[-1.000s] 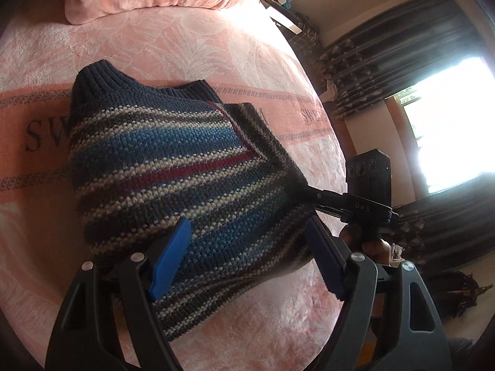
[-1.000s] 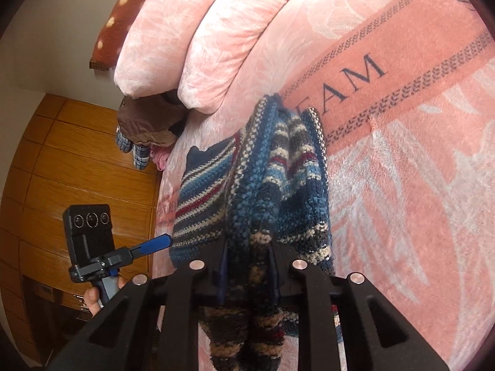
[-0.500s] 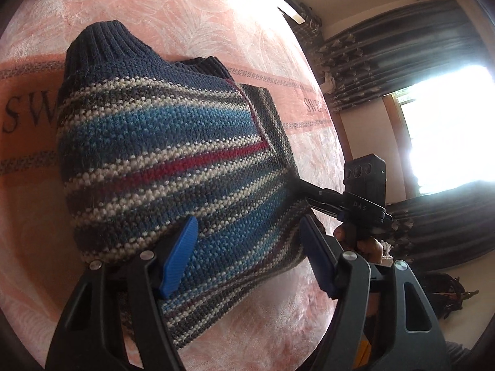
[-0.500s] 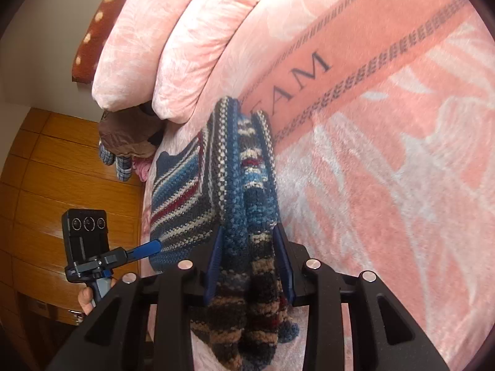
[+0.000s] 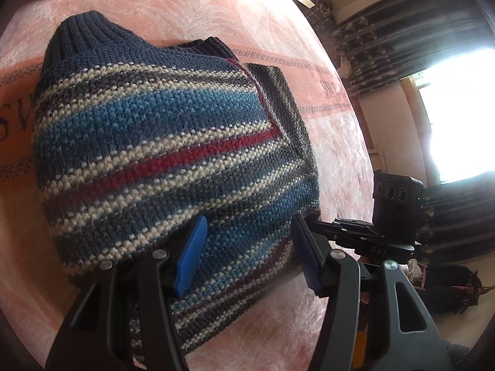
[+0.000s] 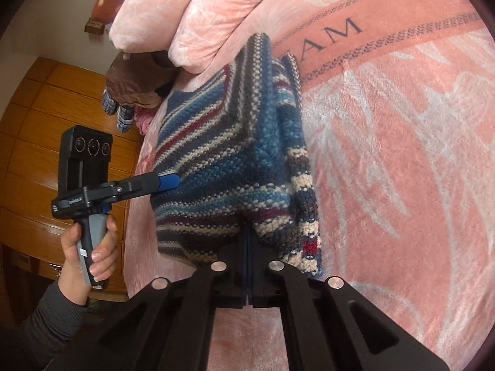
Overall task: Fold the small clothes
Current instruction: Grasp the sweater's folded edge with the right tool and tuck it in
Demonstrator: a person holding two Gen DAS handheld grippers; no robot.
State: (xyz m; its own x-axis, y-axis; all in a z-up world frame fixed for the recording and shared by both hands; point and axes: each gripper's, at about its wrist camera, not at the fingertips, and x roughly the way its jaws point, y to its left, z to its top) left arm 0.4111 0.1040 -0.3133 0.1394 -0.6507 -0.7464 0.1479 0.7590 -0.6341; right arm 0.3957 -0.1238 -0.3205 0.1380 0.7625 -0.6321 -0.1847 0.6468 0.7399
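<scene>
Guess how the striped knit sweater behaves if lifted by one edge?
Likely floppy: the striped knit sweater lies in soft folded layers on the pink blanket. Thick knit suggests some weight, so it could sag and unfold. Fuzzy yarn probably grips the pads, not slippery.

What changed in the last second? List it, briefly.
The thick fold of the sweater came out from between the fingers of the right gripper, whose jaws are now shut at the sweater's near edge. The sweater lies flatter on the pink blanket. The left gripper moved closer over it. Unchanged: left gripper open, holding nothing.
</scene>
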